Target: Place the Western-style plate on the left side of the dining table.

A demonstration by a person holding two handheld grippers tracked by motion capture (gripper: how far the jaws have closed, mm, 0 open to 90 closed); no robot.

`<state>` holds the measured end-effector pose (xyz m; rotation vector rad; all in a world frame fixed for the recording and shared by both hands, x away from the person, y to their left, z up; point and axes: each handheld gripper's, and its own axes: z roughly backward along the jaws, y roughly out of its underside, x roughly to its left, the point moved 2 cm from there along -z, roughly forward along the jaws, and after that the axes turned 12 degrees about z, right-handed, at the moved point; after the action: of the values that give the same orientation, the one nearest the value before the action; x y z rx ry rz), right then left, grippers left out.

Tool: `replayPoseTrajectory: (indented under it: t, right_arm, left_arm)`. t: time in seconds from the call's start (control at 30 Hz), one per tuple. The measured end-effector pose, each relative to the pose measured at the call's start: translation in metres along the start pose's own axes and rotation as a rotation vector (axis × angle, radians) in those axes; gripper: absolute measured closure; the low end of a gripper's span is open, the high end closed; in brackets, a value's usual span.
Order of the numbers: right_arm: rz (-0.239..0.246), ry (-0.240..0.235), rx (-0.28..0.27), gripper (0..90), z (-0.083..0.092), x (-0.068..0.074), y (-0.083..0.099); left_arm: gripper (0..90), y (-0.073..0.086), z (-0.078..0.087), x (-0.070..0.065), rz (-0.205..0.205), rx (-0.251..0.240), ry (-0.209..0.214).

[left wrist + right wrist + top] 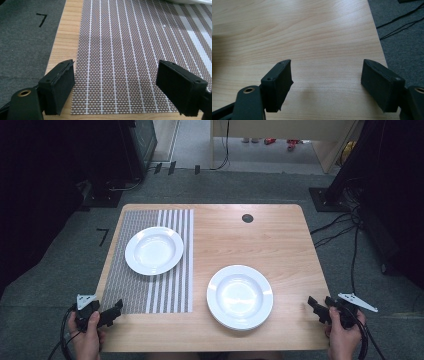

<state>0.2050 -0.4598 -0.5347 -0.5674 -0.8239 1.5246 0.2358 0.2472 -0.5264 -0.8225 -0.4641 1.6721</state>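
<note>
White plate (240, 296) lies well left of the spread, empty right claw (314, 306).

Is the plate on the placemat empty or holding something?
Empty. The plate sits upright on the striped placemat, its white bowl bare in the high view.

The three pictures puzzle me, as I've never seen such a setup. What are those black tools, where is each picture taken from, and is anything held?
A person holds a two-jaw tool in each hand: the left gripper and the right gripper. The high view looks down on the wooden table. Each gripper view comes from a camera riding on that gripper. On the table lie a striped placemat with a white plate on it, and a second plate on bare wood. Both grippers are open, holding nothing.
</note>
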Motion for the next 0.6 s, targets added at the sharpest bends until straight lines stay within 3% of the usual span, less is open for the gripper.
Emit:
replayPoseTrajectory:
  t: [0.2, 0.47, 0.6]
  right_arm:
    - [0.060, 0.022, -0.002, 22.7, -0.002, 0.004, 0.001]
    - [0.084, 0.027, 0.007, 20.8, -0.003, 0.007, 0.001]
    - [0.135, 0.060, 0.032, 19.1, -0.005, 0.012, 0.001]
  left_arm:
    - [15.5, 0.001, -0.001, -0.002, -0.021, 0.001, -0.015]
    - [15.5, 0.004, -0.003, -0.008, -0.086, 0.004, -0.070]
    - [15.3, 0.004, -0.004, -0.008, -0.092, 0.003, -0.074]
